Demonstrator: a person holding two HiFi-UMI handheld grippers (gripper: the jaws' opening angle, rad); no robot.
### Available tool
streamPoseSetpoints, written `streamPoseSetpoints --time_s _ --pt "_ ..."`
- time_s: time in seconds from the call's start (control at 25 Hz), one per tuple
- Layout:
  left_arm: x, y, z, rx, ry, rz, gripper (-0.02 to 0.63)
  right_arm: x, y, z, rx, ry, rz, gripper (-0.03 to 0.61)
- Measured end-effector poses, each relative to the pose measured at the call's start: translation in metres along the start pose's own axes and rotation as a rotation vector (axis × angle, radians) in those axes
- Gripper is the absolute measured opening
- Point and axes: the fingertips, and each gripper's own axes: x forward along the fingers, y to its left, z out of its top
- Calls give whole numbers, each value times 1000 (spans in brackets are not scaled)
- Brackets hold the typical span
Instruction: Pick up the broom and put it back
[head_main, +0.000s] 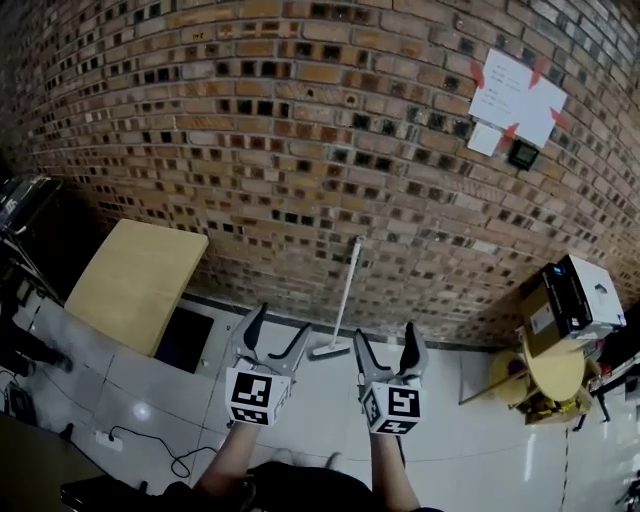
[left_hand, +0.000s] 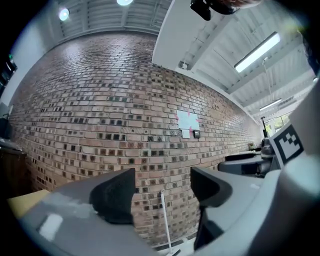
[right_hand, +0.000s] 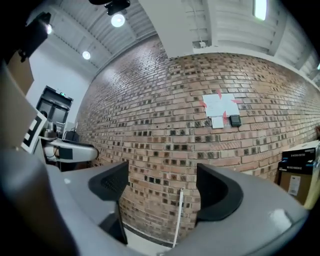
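Observation:
A white broom (head_main: 342, 300) leans upright against the brick wall, its head on the floor by the skirting. It also shows between the jaws in the left gripper view as a thin white handle (left_hand: 164, 220) and in the right gripper view (right_hand: 178, 217), well beyond both. My left gripper (head_main: 278, 336) stands open and empty, short of the broom and to its left. My right gripper (head_main: 386, 348) is open and empty too, just right of the broom's head. Both point level at the wall.
A brick wall (head_main: 300, 150) fills the far side, with white papers (head_main: 515, 95) taped on it. A tan tabletop (head_main: 135, 280) stands at the left. A round yellow table (head_main: 555, 375) with a white box (head_main: 580, 295) is at the right. A black cable (head_main: 160, 445) lies on the tiled floor.

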Motion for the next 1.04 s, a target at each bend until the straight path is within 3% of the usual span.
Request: streamPoseSetpoints --time_s 0.48,1.04 --pt "20 -78 13 15 -16 -40 345 -32 -73 9 -14 -2 -68 419" --pt "29 -91 7 6 6 -23 341 -48 -91 15 -10 -6 -79 419"
